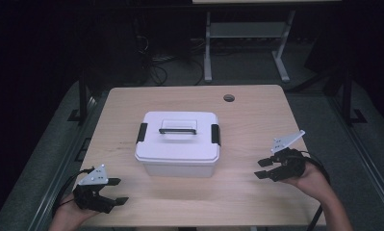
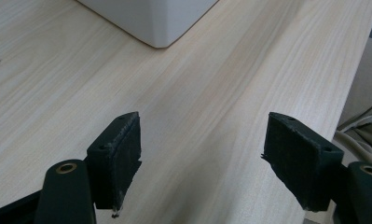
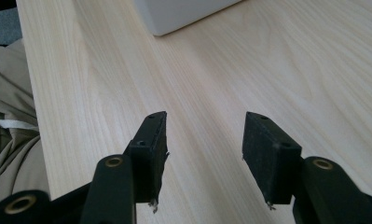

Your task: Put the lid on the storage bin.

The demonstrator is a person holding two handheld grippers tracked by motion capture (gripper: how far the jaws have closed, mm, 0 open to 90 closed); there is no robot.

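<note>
Both grippers sit near our edge of the table (image 1: 257,103), and we hold nothing in either. Our left gripper (image 1: 116,190) hovers at the near left corner, its jaws spread wide with only bare wood between them; in the left gripper view (image 2: 200,154) the gap shows nothing but grain. Our right gripper (image 1: 263,168) hangs at the right side, jaws parted a moderate way, also empty, and the right gripper view (image 3: 204,144) shows the same bare tabletop between its pads.

The white box (image 1: 177,143) stands in the middle of the table, well apart from both grippers and roughly between them. Its lid (image 1: 177,136) is on, with a black-edged handle (image 1: 178,127) lying on top and a dark latch (image 1: 141,133) at each short end.

Much is cut off or dim. In each gripper view we see only a lower corner of the box (image 2: 151,21) at the top edge, so lid and latches are out of frame there. We cannot tell whether the latches are fastened or loose, since the high view is too small. The room behind the table is nearly black; we make out a grey frame (image 1: 245,43) and some cables on the floor, little more. Our forearms are cut by the bottom edge, and pale cloth (image 3: 9,121) beside the table is hard to identify.
</note>
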